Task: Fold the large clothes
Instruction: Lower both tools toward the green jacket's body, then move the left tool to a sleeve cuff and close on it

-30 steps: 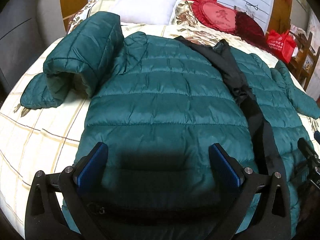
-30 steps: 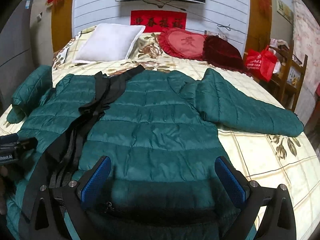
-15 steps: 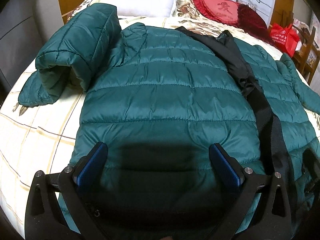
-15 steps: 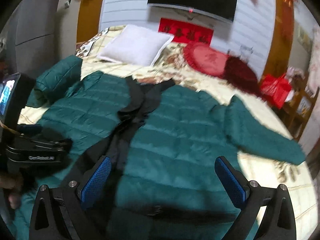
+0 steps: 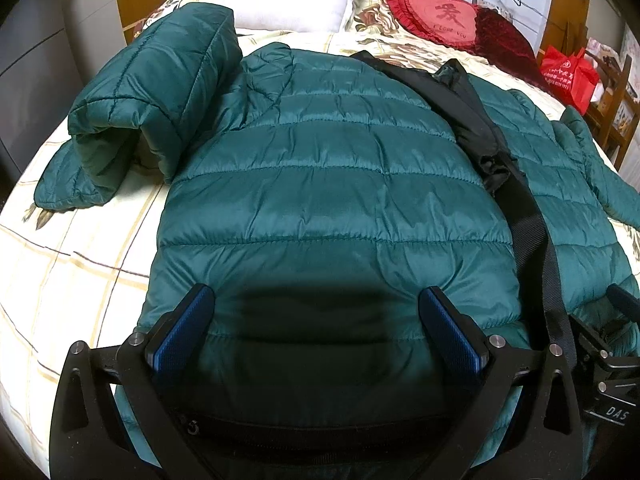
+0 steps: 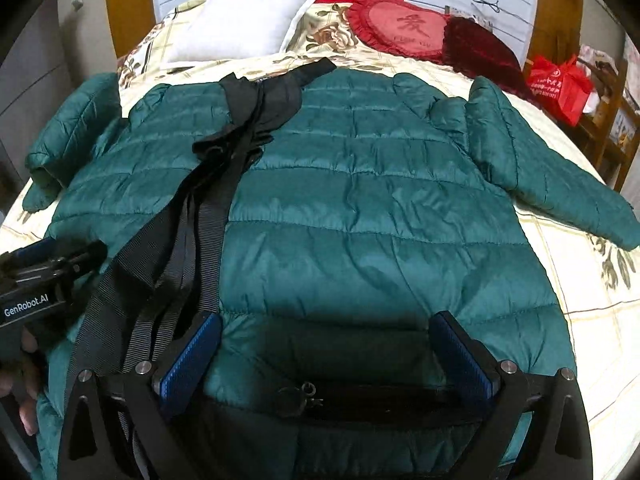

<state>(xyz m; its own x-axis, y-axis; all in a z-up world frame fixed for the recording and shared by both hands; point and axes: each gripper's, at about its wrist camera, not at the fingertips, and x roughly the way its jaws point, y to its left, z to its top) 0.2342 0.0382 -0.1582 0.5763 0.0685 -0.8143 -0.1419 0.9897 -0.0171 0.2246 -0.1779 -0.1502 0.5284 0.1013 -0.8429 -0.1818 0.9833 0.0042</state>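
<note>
A dark green quilted puffer jacket (image 5: pixel 328 200) lies spread front-up on the bed; it also shows in the right wrist view (image 6: pixel 380 216). Its black zipper band (image 5: pixel 520 208) runs down the middle (image 6: pixel 208 216). One sleeve (image 5: pixel 160 96) is folded up at the left; the other sleeve (image 6: pixel 532 160) lies stretched out to the right. My left gripper (image 5: pixel 316 328) is open and empty, just above the hem of the jacket's left half. My right gripper (image 6: pixel 326 348) is open and empty above the hem of the right half.
The bed (image 5: pixel 68 264) has a cream checked cover. A white pillow (image 6: pixel 240 20), a red heart cushion (image 6: pixel 400 26) and a dark red cushion (image 6: pixel 480 48) lie at its head. A red bag (image 6: pixel 560 84) sits on a wooden rack to the right.
Both grippers stayed open. The left one edged closer over the jacket. The right one swung up and left, then came back low over the hem.
</note>
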